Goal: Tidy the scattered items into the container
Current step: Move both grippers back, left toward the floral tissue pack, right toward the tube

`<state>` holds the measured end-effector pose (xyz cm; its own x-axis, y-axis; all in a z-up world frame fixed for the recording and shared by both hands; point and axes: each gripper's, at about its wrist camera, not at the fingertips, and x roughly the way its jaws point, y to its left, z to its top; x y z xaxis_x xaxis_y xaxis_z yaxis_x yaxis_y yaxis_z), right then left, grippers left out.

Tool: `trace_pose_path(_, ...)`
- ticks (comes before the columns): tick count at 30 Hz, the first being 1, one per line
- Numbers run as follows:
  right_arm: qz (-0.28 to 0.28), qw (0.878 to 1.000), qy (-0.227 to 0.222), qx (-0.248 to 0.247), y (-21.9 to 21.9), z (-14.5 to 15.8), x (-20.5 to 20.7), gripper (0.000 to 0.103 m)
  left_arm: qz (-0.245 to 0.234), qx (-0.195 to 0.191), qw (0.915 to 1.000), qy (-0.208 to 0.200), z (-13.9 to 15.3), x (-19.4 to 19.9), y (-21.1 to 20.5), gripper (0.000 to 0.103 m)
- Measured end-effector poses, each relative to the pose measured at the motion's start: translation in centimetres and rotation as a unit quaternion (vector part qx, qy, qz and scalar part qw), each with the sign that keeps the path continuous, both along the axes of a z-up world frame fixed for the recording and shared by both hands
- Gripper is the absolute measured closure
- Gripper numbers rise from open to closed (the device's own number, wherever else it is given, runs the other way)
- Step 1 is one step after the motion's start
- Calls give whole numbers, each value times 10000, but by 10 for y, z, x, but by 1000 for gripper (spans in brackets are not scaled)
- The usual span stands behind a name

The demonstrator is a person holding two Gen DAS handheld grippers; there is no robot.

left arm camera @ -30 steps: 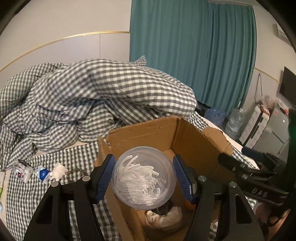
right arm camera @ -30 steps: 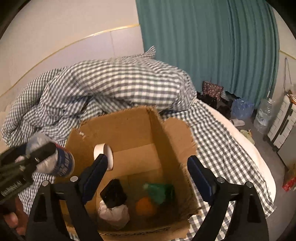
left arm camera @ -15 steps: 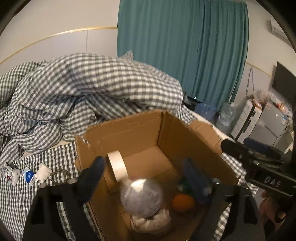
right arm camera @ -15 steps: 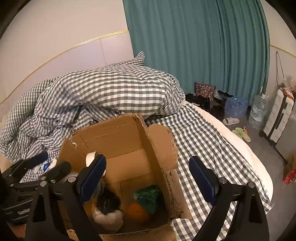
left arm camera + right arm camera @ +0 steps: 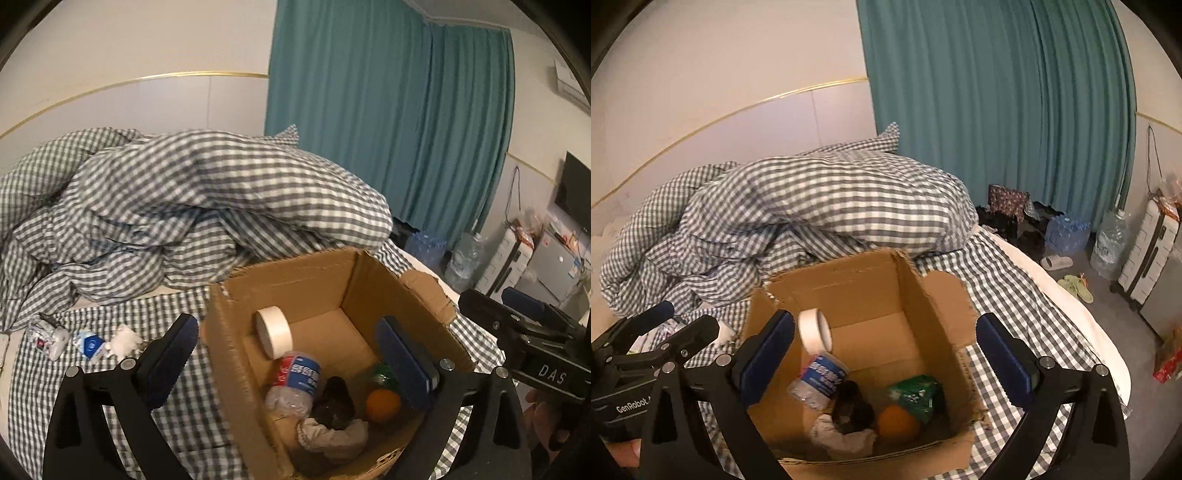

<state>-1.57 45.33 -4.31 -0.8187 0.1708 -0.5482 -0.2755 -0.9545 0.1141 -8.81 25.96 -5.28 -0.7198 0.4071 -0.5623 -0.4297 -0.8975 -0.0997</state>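
An open cardboard box [image 5: 288, 291] [image 5: 864, 280] stands on the checked bed. Inside lie a clear plastic bottle [image 5: 295, 384] [image 5: 820, 380] with a blue label, a white tape roll [image 5: 275, 334] [image 5: 814, 332], an orange [image 5: 382, 406] [image 5: 899, 422], a green packet [image 5: 918, 395], a black item [image 5: 334, 404] and a crumpled white cloth [image 5: 332, 437]. My left gripper [image 5: 291, 356] [image 5: 683, 319] hangs above the box, its jaws opening with nothing between them. My right gripper [image 5: 886, 356] [image 5: 495, 301] is also above the box, jaws opening and empty.
Small loose items [image 5: 88, 343] lie on the sheet left of the box. A bunched checked duvet [image 5: 207, 199] fills the bed behind it. A teal curtain [image 5: 997, 110], water jugs, a suitcase [image 5: 1152, 251] and slippers are off the bed's right side.
My left gripper let go of the plastic bottle, which dropped into the box and now lies on its side. Both grippers drew back and up, jaws wider.
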Motion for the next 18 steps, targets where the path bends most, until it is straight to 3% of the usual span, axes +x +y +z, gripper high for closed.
trace_pose_path(12, 233, 9988, 402, -144, -57, 24, 4, 0, 447, -340, 9981, 270, 20, 14, -68, 0)
trace_pose_path(18, 528, 9975, 476, -45, -103, 34, -3, 0, 887, -241, 9954, 258, 25, 15, -126, 0)
